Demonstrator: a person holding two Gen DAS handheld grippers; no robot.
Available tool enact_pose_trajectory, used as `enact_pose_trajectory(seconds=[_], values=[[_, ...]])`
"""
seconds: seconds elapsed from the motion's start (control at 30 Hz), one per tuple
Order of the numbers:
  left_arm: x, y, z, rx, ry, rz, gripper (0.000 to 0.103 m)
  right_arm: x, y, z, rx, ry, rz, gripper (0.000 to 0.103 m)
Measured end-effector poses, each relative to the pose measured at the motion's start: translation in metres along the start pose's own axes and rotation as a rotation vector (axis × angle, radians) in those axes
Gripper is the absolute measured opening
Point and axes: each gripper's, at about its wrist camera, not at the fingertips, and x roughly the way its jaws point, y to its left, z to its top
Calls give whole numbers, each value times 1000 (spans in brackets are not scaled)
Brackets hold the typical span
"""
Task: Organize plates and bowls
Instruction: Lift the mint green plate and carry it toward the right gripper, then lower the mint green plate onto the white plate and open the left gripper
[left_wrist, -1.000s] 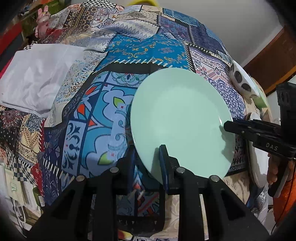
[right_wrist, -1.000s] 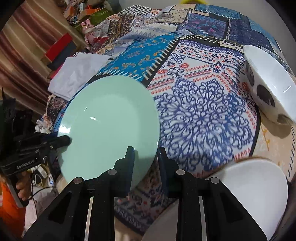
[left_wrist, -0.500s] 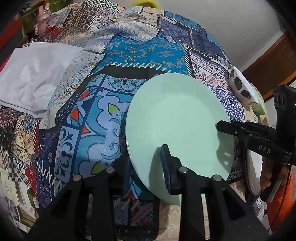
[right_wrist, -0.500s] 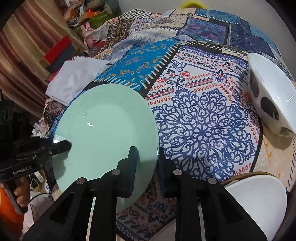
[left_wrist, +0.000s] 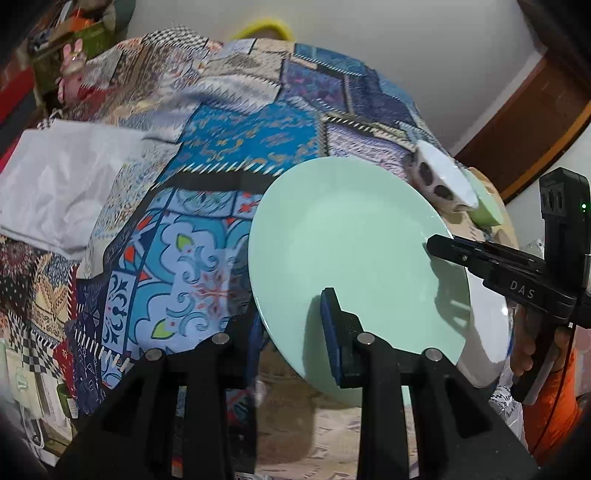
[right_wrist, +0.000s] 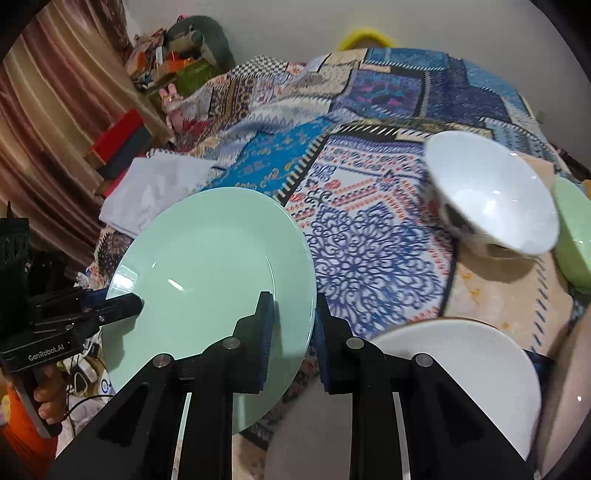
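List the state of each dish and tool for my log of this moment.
mint green plate: lifted off the quilt, tilted, gripped at opposite rims.
left tool: shut on the plate's edge.
right tool: shut on the plate's edge.
white plate: lying flat.
spotted white bowl: tipped, empty.
green bowl: partly hidden.

My left gripper (left_wrist: 291, 325) and right gripper (right_wrist: 291, 325) both clamp the plate (left_wrist: 354, 251), one at each of two opposite rim edges, fingers straddling the rim. The plate hangs tilted between them.
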Motion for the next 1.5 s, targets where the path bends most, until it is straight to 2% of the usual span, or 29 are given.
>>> enact_pose_trajectory(seconds=[0.33,0.73,1.1,1.5], values=[[-21,-47,0,64,-34,-35,29,-50,-19,-14,24,-81,-32,19],[-29,-101,-10,124,-34,-69,29,-95,-51,-43,72,-141,-45,19],[-19,-136,-21,157,-12,-54,29,-107,-76,-72,121,-145,-34,19],[17,-150,-33,171,77,-42,29,-93,-100,-99,195,-96,-26,19]])
